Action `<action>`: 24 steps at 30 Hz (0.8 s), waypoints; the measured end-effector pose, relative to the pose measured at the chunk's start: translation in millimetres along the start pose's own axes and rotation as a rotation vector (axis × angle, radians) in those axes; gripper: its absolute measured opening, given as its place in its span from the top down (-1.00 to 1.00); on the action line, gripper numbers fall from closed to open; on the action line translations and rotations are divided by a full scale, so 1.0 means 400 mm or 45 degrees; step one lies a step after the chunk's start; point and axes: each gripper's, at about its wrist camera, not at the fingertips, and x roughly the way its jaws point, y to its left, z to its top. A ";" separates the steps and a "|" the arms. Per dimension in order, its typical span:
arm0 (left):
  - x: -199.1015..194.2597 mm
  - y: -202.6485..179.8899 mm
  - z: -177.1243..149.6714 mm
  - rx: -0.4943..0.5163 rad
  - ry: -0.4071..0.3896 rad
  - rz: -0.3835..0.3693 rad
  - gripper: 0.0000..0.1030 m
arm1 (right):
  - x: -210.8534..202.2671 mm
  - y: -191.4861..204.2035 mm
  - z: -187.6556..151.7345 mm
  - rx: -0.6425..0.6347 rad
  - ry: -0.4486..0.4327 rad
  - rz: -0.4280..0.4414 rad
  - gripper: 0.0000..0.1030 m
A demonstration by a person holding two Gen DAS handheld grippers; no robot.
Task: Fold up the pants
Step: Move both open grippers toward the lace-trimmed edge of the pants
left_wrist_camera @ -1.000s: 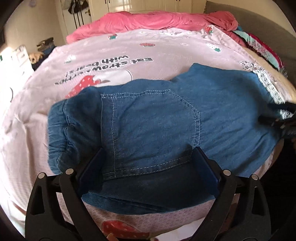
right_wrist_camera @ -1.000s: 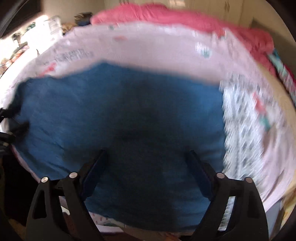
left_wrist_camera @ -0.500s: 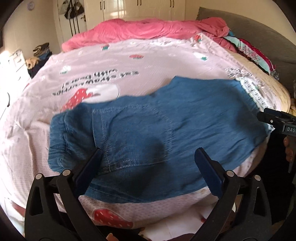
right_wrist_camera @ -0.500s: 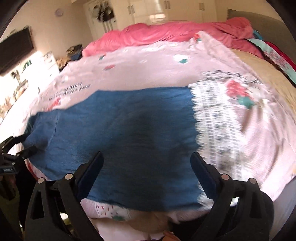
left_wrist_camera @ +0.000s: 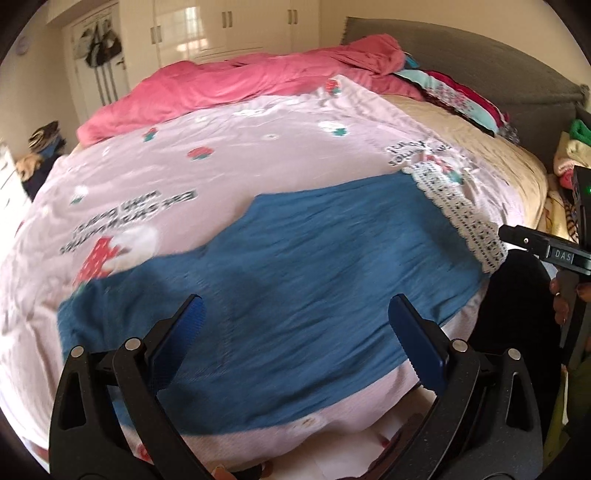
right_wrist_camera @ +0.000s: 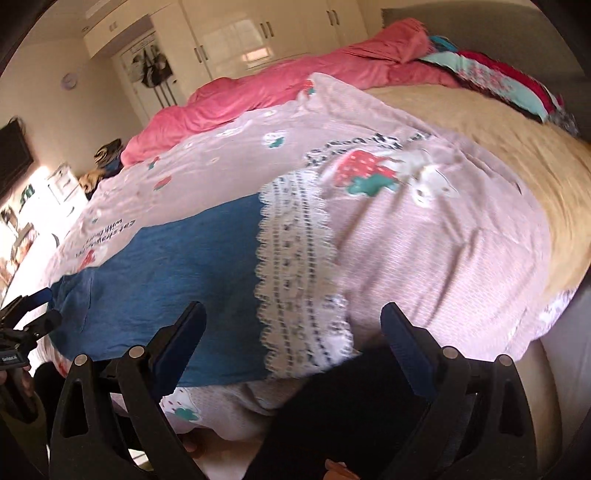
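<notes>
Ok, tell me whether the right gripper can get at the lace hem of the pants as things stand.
Probably yes. The right gripper is open and empty, and the lace hem lies flat on the bedspread just ahead of its fingers, uncovered. The left gripper is off at the waist end.

Pants: solid mid-blue denim, no print; stitching detail lost to blur. Hem trim: white scalloped lace w/ rows of small dark marks. Bedspread: pale pink, scattered red strawberries w/ green leaves, white flower motifs, black lettering. Duvet at far side: plain coral-pink. Sheet: tan, unpatterned. Pillows by headboard: teal, dark red, small floral print. Headboard: dark grey. Wardrobe doors: cream, dark handles. Both grippers, left gripper & right gripper: black frames, blue pads.
</notes>
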 end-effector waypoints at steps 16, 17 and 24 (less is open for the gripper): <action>0.239 -0.196 0.269 0.254 0.115 -0.222 -0.81 | 0.048 -0.044 0.007 0.109 0.128 0.116 -0.84; 0.260 -0.203 0.290 0.252 0.117 -0.231 -0.81 | 0.055 -0.042 0.009 0.107 0.136 0.110 -0.85; 0.410 -0.262 0.388 0.272 0.181 -0.317 -0.81 | 0.103 -0.027 0.023 0.105 0.200 0.128 -0.83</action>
